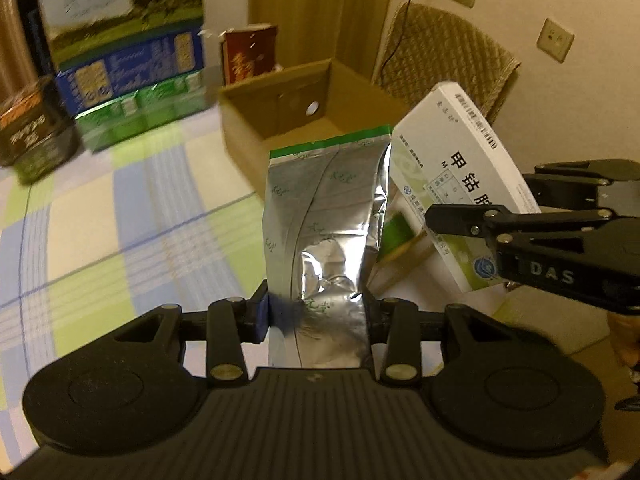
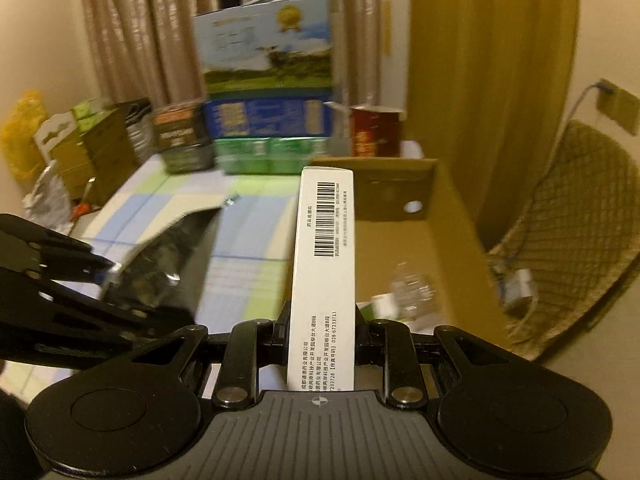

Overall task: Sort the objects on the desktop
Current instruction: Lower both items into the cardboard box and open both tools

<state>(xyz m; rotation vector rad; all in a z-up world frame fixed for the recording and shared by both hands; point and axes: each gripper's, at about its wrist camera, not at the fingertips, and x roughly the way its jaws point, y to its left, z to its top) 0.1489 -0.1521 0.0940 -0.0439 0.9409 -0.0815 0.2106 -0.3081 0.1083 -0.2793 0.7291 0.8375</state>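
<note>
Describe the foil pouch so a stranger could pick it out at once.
Start at the open cardboard box on the checked tablecloth. In front of it, the left gripper pinches a silver foil pouch upright. Its green top strip and crinkled shine separate it from the white medicine box alongside.

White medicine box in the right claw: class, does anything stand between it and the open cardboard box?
Nothing visible does. The white medicine box is clamped in the right claw, and the cardboard box lies open just beyond it.

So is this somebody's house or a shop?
Most likely a room in someone's home. There are long curtains at the window, a woven chair by the wall, and a checked tablecloth on a table stacked with food boxes.
</note>
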